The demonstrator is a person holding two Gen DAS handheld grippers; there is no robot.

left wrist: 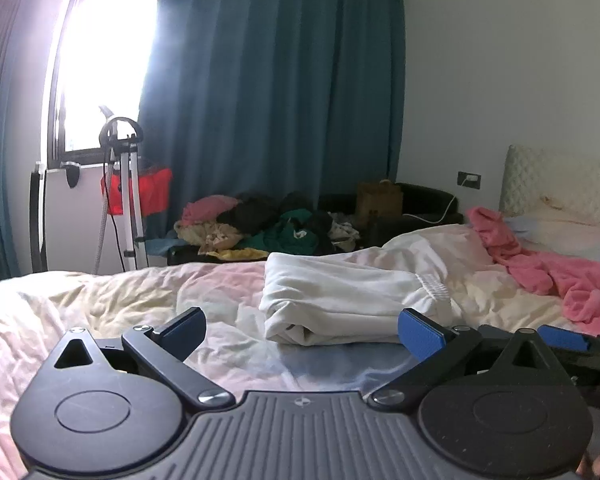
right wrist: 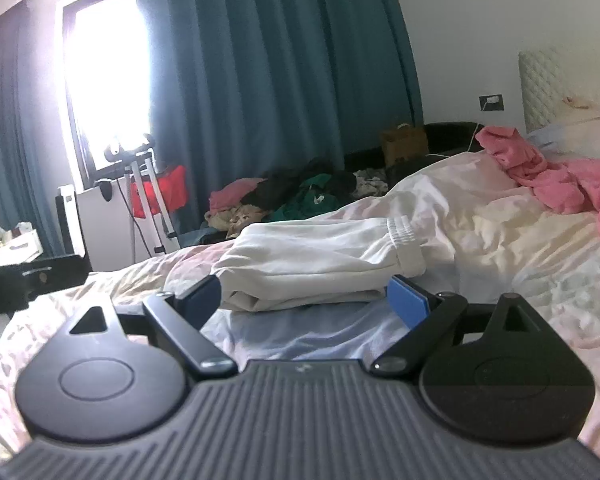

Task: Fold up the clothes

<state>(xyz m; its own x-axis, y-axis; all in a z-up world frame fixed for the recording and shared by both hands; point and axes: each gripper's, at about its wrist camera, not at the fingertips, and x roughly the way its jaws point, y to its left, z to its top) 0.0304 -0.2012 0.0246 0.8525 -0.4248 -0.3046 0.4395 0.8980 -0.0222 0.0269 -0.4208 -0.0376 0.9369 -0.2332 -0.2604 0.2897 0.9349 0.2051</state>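
Across the middle of the left wrist view, folded white trousers (left wrist: 352,304) lie on the bed (left wrist: 100,300), long axis left-right, waistband toward the right. Bare sheet separates them from the left gripper (left wrist: 302,330), its fingers spread wide, holding nothing.

Centre of the right wrist view, the right gripper (right wrist: 302,300) gapes likewise, fingers flanking the trousers' near edge; open bedding lies lower right.

Home bedroom: rumpled bed (left wrist: 100,300), quilted headboard (left wrist: 560,184), teal curtains (left wrist: 272,100), clothes heap (left wrist: 268,224) on floor
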